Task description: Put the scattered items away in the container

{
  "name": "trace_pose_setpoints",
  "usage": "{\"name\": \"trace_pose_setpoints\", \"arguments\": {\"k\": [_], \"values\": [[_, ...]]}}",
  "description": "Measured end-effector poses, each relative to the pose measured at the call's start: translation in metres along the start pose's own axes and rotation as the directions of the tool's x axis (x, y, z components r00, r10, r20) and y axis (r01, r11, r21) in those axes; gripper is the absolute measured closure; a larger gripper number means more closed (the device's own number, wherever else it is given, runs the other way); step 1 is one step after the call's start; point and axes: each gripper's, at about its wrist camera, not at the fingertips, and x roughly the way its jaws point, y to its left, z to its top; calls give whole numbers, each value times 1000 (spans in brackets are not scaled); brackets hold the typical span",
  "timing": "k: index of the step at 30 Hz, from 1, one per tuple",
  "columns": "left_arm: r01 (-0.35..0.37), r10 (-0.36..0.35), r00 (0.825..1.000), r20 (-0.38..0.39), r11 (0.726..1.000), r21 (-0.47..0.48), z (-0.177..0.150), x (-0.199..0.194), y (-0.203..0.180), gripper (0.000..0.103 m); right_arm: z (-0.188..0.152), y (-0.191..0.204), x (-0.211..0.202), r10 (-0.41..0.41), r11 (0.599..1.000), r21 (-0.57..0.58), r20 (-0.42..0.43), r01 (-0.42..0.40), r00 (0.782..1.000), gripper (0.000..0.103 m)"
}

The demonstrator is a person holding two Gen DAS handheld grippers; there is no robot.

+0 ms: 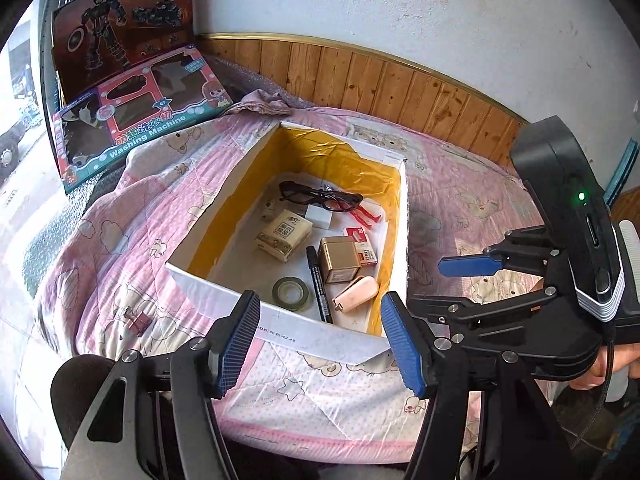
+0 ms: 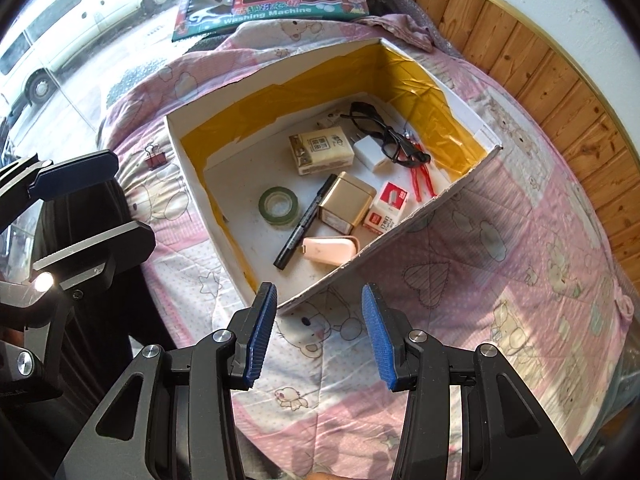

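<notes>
Ahead of both grippers, the pink quilted bed (image 1: 168, 184) carries the white box (image 1: 320, 336) (yellow-lined) and a red binder clip (image 1: 137, 321) to its left.

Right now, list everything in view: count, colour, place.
box: 1, white with yellow lining, on the quilt
glasses: 1, black, in box, far end
tissue pack: 1, cream, in box
charger block: 1, white, under the glasses
clip: 1, red, in box
tin: 1, gold, box middle
staple boxes: 2, red and white, beside tin
marker: 1, black, in box
tape roll: 1, green, in box
pink case: 1, near corner
binder clip: 1, red, on quilt outside box
toy boxes: 2, behind
quilt: 1, pink
left gripper: open, empty
right gripper: open, empty
</notes>
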Motion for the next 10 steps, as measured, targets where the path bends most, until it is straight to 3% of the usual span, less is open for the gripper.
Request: {"name": "trace_pose_setpoints", "arguments": {"k": [10], "values": [[14, -14, 1000, -5, 1000, 12, 1, 0, -4, 39, 2, 4, -4, -4, 1000, 1, 10, 4, 1000, 56]]}}
